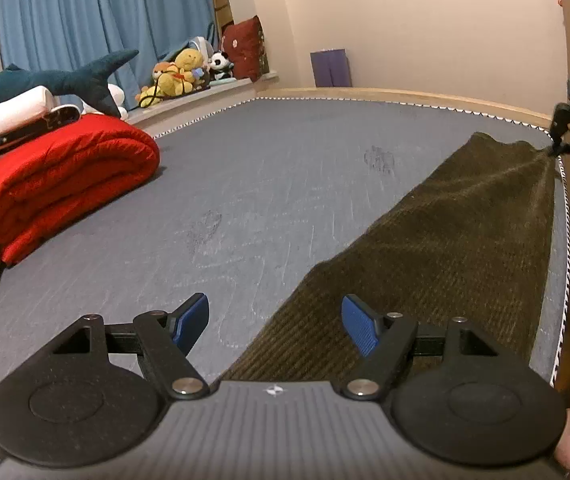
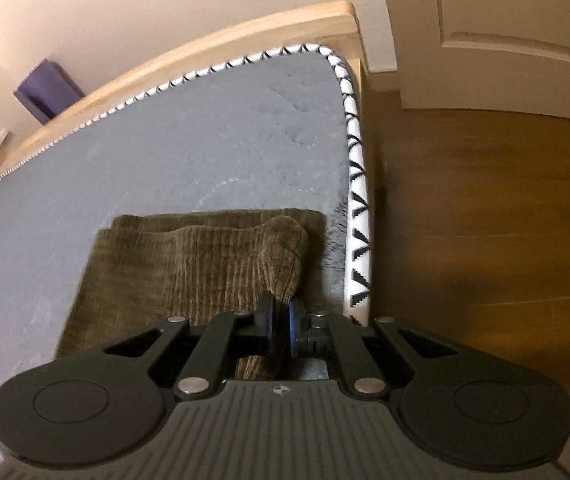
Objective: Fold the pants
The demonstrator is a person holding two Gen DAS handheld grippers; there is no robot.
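Note:
Olive-brown corduroy pants [image 1: 457, 240] lie stretched along the right side of a grey mattress [image 1: 245, 184]. My left gripper [image 1: 275, 324] is open, its blue pads above the pants' near end and the bare mattress, holding nothing. My right gripper [image 2: 281, 320] is shut on a bunched corner of the pants [image 2: 189, 272] near the mattress corner. In the left wrist view the right gripper [image 1: 557, 148] pinches the pants' far right corner at the mattress edge.
A folded red quilt [image 1: 65, 184], white bedding and a plush shark [image 1: 45, 84] lie at the left. Soft toys [image 1: 181, 72] sit on the window ledge. A wooden bed frame [image 2: 205, 44] borders the mattress [image 2: 165, 148]. Wooden floor [image 2: 485, 220] and a door lie to the right.

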